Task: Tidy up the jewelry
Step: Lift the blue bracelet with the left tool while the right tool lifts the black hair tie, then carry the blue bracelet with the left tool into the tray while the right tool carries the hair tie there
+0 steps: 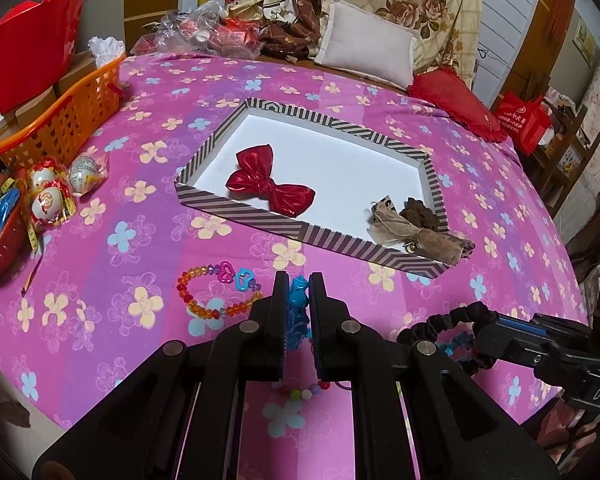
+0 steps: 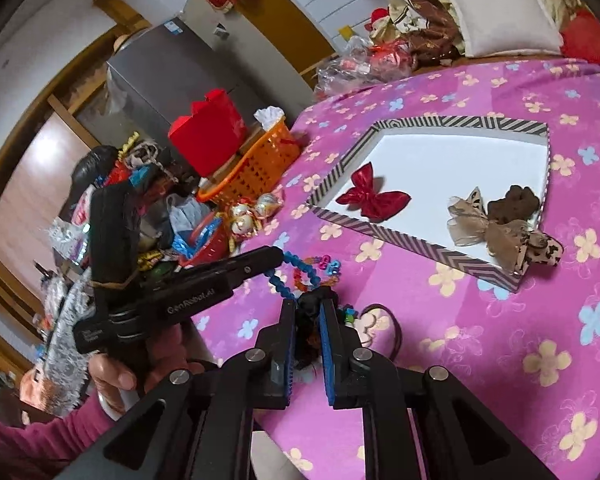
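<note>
Our left gripper (image 1: 298,300) pinches a blue bead bracelet (image 1: 299,304); our right gripper (image 2: 311,312) clamps a black scrunchie (image 2: 310,305). The striped tray (image 1: 260,212) lies at twelve o'clock, left nearer.

The red bow (image 1: 270,187) is of glossy, satin-like cloth, and the bead bracelet (image 1: 216,292) looks like shiny clear plastic. The bedsheet (image 1: 100,240) is matt printed cloth; the orange basket (image 1: 60,128) is smooth plastic.

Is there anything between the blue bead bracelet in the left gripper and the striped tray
Nothing visible blocks it. The left gripper holds the blue bead bracelet just short of the striped tray, with only bare bedspread between. The orange bead bracelet lies off to the left, outside that path.
</note>
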The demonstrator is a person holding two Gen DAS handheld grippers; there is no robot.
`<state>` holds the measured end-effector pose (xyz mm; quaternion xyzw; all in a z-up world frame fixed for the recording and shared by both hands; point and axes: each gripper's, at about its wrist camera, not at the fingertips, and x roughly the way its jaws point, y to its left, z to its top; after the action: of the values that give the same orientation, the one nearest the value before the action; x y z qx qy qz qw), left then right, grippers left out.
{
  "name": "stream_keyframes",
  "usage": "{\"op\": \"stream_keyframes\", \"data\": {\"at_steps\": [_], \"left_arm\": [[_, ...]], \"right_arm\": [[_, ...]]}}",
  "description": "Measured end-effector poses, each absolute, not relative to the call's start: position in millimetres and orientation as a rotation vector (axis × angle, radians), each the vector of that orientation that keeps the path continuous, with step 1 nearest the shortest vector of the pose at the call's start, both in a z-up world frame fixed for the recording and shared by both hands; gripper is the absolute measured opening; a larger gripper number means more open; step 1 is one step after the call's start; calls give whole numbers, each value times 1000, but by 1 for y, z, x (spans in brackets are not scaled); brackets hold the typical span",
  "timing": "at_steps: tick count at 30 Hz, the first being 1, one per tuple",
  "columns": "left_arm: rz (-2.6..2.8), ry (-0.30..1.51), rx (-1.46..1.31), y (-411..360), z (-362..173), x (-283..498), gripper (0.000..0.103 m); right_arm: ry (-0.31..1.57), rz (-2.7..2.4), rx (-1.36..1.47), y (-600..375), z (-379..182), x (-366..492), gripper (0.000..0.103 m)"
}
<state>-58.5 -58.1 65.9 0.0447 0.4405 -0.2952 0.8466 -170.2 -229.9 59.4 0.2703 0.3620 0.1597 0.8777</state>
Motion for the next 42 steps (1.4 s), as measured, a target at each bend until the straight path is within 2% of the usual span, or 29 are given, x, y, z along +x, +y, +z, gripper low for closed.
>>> {"op": "stream_keyframes", "data": {"at_steps": [1, 3, 4, 7, 12, 23, 24, 27, 28, 29, 42], "left_arm": [[-622, 929, 95, -58, 66, -58, 8], [-622, 930, 96, -59, 66, -58, 8], [-621, 932, 97, -59, 66, -58, 8], [-623, 928, 94, -58, 66, -59, 8], [-617, 930, 101, -59, 62, -57, 9], [-604, 935, 96, -52, 58, -55, 9], [-604, 935, 95, -52, 59, -54, 9], [-599, 937, 89, -50, 60, -52, 9], [-598, 937, 87, -50, 61, -52, 9], [-597, 937, 86, -51, 61, -52, 9], [-631, 932, 85, -68, 74, -43, 9]], "right_arm": [[745, 349, 583, -231, 60, -171, 11], [731, 365, 621, -235, 60, -172, 26], [732, 348, 602, -235, 61, -171, 31], [780, 251, 437, -223, 61, -169, 30], [802, 215, 390, -220, 52, -168, 30], [954, 189, 112, -171, -8, -157, 30], [958, 183, 85, -167, -12, -156, 30], [966, 167, 36, -162, -21, -154, 15], [967, 161, 26, -162, -23, -155, 7], [964, 165, 36, -164, -23, -156, 5], [777, 139, 212, -214, 49, -154, 5]]}}
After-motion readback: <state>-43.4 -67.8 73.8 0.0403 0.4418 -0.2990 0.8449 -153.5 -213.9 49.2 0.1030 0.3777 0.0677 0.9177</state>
